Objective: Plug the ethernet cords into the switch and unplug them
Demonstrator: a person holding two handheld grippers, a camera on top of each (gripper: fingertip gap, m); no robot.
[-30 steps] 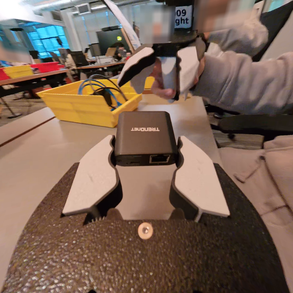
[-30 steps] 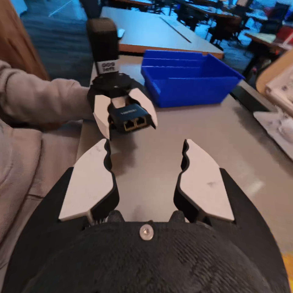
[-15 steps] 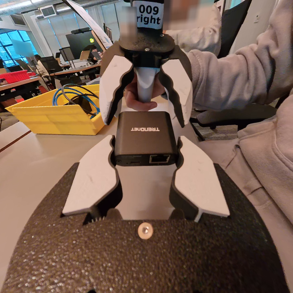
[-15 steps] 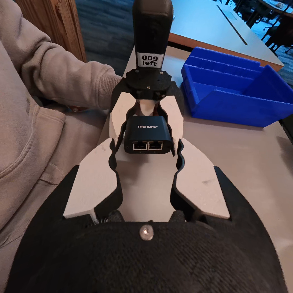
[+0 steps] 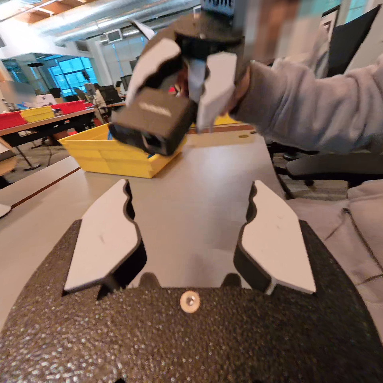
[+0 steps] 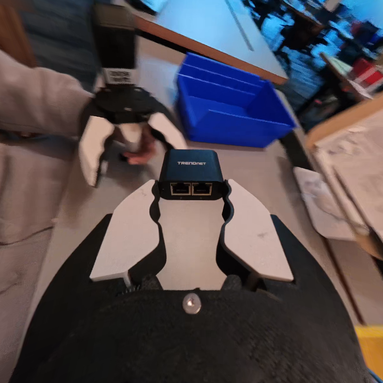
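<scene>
Small black rounded-edge metal-look network switch (image 6: 190,176) is pinched at its two side walls by the right gripper (image 6: 190,189), clear of the grey laminate counter (image 6: 259,165), two-port face turned back toward the wrist camera; both sockets look empty. The left wrist view shows the same switch (image 5: 152,122) in the air, tilted, a single port on the opposite face, blurred. Left gripper (image 5: 189,194) is spread wide with nothing between the fingers; in the right wrist view it sits just beyond and to the left of the switch (image 6: 132,143), not touching it. Handling judgement: rigid box, probably light, smooth casing that could slip or twist in a two-point pinch, so the side-wall hold near the port end seems right, since it leaves the sockets free and braces against plug-in force. White lettering, a brand mark, sits on the switch top, and a small white label on the left gripper's handle; neither is transcribed. Tiny marks under the ports are too small to read. Blue ethernet cords (image 5: 150,155) barely show, mostly hidden behind the switch, inside the yellow plastic bin (image 5: 116,159) on the counter; judged flexible, best taken close behind the plug. An empty-looking blue plastic divided bin (image 6: 232,112) stands farther along the counter. No cord is plugged in yet.
</scene>
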